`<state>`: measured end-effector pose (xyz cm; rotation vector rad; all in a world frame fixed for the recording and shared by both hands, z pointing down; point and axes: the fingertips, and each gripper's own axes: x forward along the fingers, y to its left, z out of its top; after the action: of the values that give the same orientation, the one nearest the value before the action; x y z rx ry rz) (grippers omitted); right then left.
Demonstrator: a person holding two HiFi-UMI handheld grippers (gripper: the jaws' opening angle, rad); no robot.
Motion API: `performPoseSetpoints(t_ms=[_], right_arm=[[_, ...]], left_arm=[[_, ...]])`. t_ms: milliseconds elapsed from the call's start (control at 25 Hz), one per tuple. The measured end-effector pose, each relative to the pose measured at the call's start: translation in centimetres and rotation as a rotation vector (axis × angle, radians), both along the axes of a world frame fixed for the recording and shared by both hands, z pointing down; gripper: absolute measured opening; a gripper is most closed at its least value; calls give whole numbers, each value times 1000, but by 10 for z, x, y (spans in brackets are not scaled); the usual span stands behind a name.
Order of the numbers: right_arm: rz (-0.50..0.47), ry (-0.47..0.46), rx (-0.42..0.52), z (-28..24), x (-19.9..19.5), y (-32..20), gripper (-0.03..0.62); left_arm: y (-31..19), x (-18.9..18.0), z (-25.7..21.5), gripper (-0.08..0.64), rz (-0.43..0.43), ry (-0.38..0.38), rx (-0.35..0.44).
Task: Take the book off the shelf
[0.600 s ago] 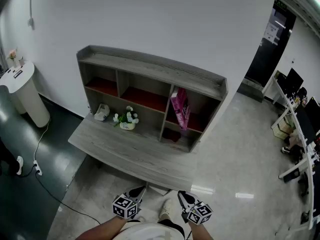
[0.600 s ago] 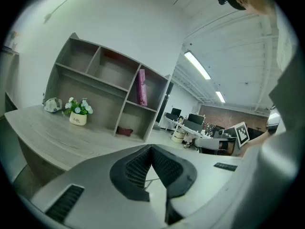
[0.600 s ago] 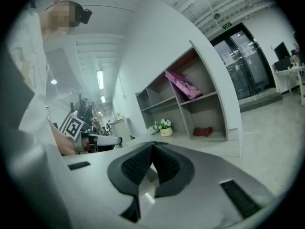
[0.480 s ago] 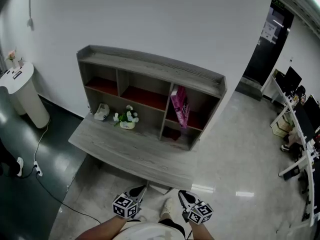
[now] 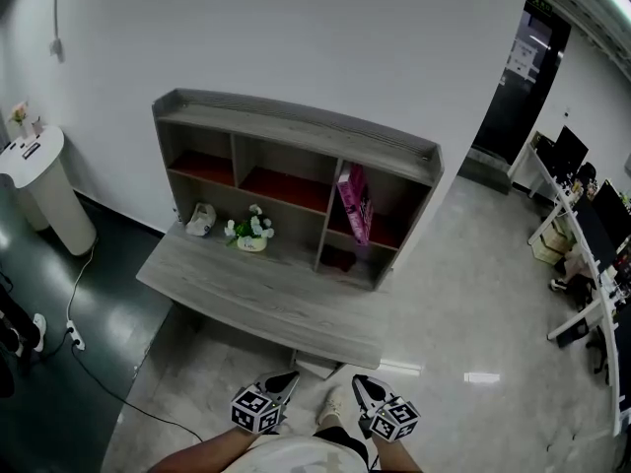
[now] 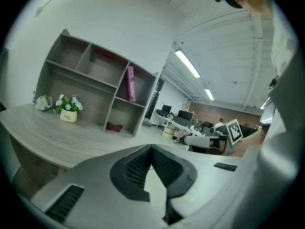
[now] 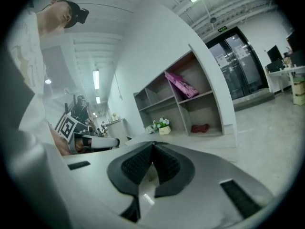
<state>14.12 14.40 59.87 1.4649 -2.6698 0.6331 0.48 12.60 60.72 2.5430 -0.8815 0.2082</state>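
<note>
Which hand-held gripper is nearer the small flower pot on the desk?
Left. The left hand-held gripper hangs short of the desk, roughly in line with the flower pot; the right hand-held gripper sits further right.

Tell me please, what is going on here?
A person stands before a desk with a shelf. The left hand-held gripper and right hand-held gripper are shut and empty, low by the body, short of the desk. The pink book leans in the shelf's upper right compartment, untouched.
</note>
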Motion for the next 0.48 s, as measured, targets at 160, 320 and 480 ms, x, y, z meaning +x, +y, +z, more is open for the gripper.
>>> performPoseSetpoints(t_ms=[160, 320, 480], right_arm=[[-4, 6, 1, -1, -6, 2, 3], [-12, 14, 3, -4, -11, 5, 3], [-22, 18, 18, -6, -13, 4, 3]], left_arm=[[1, -7, 0, 2, -9, 1, -4], [-1, -12, -2, 2, -30, 8, -2], [2, -10, -2, 2, -26, 7, 10]])
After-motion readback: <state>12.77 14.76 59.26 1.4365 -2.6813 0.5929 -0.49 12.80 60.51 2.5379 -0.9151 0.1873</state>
